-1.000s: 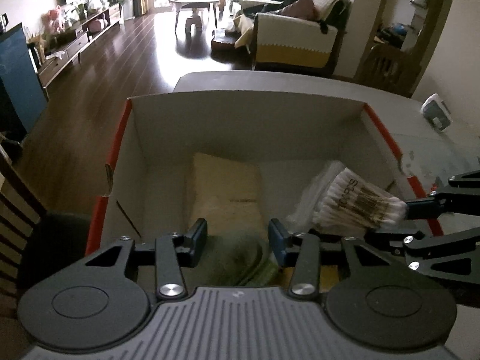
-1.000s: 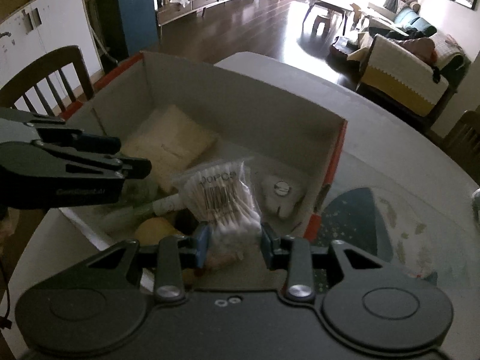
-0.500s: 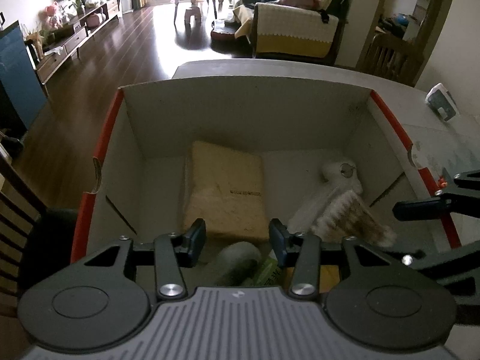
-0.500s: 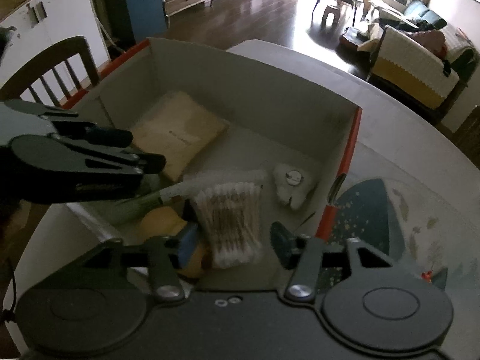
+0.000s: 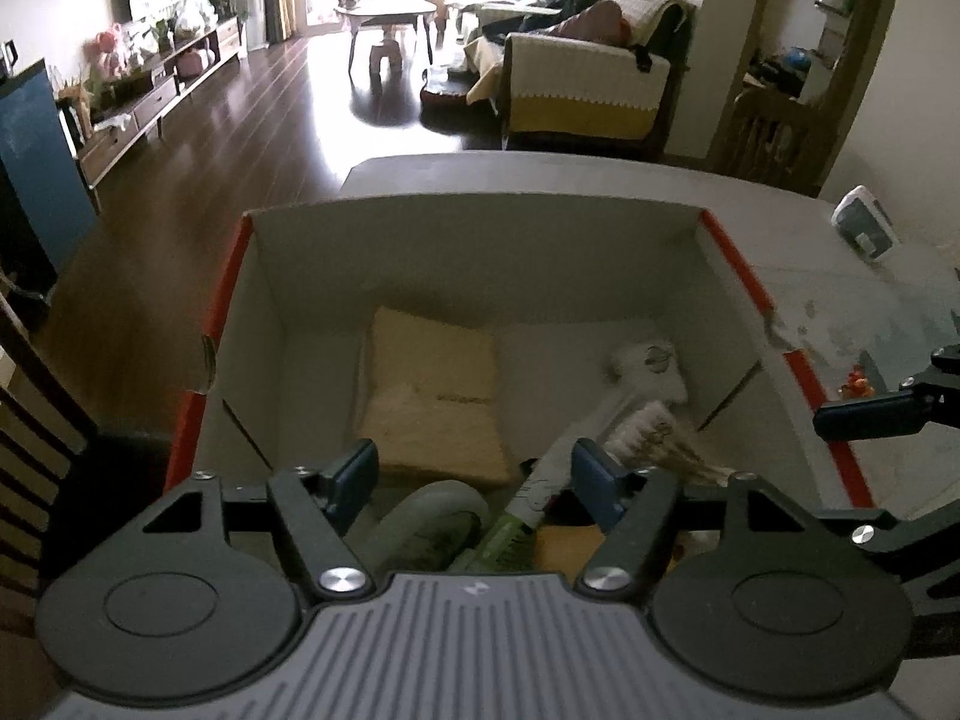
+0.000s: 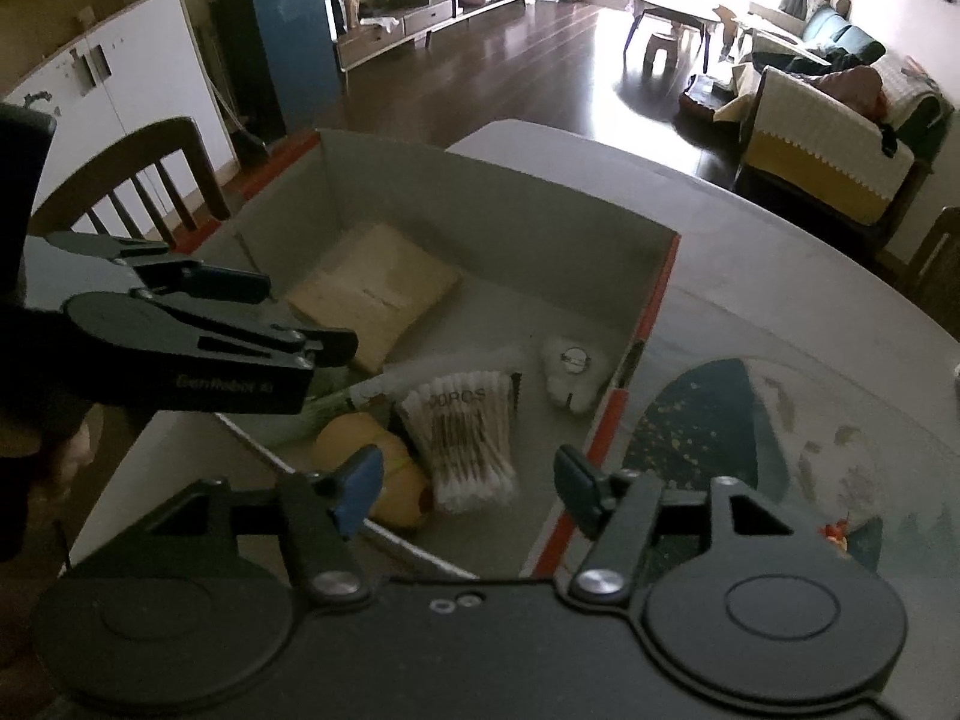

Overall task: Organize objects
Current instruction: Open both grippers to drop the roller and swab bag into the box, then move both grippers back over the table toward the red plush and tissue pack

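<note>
Left wrist view: left claw (image 5: 474, 477) wide open, holding nothing, up over the near end of a cardboard box (image 5: 480, 252) with red edges. Inside the box, a tan pad (image 5: 435, 390) lying flat near the middle. To its right, a small white plush toy (image 5: 651, 369), and nearer, a bag of cotton swabs (image 5: 660, 444), partly hidden behind the right finger. A green tube (image 5: 510, 534) low between the fingers. Box sitting on a grey tabletop (image 5: 600, 180).

Right wrist view: right claw (image 6: 468, 483) wide open too, empty, above the box's (image 6: 480, 210) near right corner. Cotton swabs (image 6: 465, 438) lying loose on the box floor, just beside a yellow round thing (image 6: 384, 468). White plush toy (image 6: 570, 372) close to the right wall. Left claw (image 6: 288, 315) reaching in from the left over the box, open.
</note>
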`<state>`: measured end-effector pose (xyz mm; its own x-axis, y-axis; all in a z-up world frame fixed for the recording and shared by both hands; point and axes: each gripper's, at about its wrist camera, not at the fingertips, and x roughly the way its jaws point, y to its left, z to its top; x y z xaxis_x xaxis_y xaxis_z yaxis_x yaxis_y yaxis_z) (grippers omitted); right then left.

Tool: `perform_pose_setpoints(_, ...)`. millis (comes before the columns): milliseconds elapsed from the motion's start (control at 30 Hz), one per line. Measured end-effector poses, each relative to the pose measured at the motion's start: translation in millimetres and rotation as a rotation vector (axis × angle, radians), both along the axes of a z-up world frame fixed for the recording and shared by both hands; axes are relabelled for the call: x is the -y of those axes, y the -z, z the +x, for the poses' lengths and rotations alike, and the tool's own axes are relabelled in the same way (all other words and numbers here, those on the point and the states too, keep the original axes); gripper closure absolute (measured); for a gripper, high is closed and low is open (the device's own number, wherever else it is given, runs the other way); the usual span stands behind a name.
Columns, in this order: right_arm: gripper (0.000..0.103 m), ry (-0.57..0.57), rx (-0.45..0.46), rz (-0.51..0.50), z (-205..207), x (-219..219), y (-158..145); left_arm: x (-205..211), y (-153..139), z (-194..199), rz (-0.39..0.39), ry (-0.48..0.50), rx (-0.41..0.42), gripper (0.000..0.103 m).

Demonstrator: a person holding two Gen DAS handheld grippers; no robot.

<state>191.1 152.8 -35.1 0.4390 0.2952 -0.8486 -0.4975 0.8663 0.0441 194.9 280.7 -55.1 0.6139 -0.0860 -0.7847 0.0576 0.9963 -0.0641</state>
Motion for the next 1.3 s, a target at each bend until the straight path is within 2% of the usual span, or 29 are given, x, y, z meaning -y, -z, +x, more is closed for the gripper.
perform_pose_setpoints(167,0.035,0.005,0.021,0.019,-12,9,-12,7,-15,-8,-0.001,0.016,0.023,0.032)
perform_pose_setpoints(333,0.034,0.016,0.042,0.047,-27,19,-23,16,-27,-22,-0.010,0.033,0.050,0.027)
perform_pose_setpoints(400,0.029,0.016,0.048,0.057,-33,23,-26,21,-30,-27,-0.012,0.041,0.054,0.027)
perform_pose_setpoints(533,0.026,0.021,0.061,0.066,-44,34,-30,31,-37,-35,-0.016,0.053,0.065,0.027)
perform_pose_setpoints(800,0.022,0.029,0.070,0.074,-60,72,-37,59,-45,-49,-0.018,0.059,0.080,0.022)
perform_pose_setpoints(867,0.022,0.032,0.067,0.072,-61,86,-36,72,-45,-51,-0.026,0.060,0.076,0.021)
perform_pose_setpoints(1000,0.022,0.041,0.053,0.073,-61,117,-33,101,-46,-54,-0.031,0.061,0.071,0.014)
perform_pose_setpoints(1233,0.021,0.047,0.036,0.064,-61,181,-25,167,-43,-53,-0.063,0.081,0.082,0.012)
perform_pose_setpoints(1300,0.021,0.053,0.031,0.059,-60,201,-21,188,-42,-51,-0.072,0.086,0.084,0.003)
